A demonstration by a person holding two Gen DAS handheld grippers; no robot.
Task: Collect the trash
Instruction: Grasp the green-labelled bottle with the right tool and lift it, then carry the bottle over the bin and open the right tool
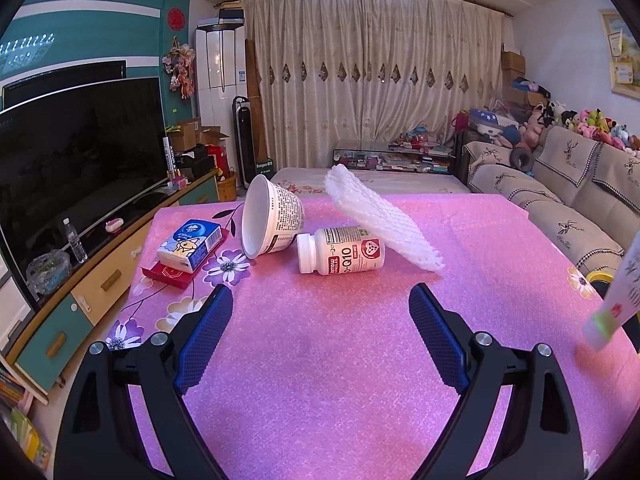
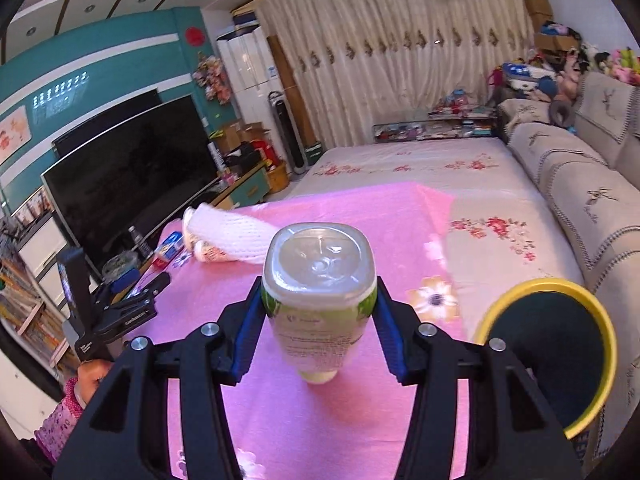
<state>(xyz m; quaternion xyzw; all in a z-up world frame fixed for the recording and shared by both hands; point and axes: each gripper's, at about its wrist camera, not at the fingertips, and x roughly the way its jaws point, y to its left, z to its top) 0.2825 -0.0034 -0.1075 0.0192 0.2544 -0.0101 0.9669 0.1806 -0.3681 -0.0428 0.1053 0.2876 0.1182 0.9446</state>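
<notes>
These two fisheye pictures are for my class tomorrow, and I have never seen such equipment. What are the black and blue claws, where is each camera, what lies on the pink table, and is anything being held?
The claws are hand-held two-finger grippers, one in each of a person's hands, each carrying a camera that looks along its fingers.

Left wrist view: the left gripper hangs open and empty over the pink table. Beyond it lie a tipped paper cup, a supplement bottle on its side, white foam netting and a tissue pack on a red box.

Right wrist view: the right gripper clamps a plastic bottle, cap downward, above the table. A yellow-rimmed bin stands to its right.
</notes>
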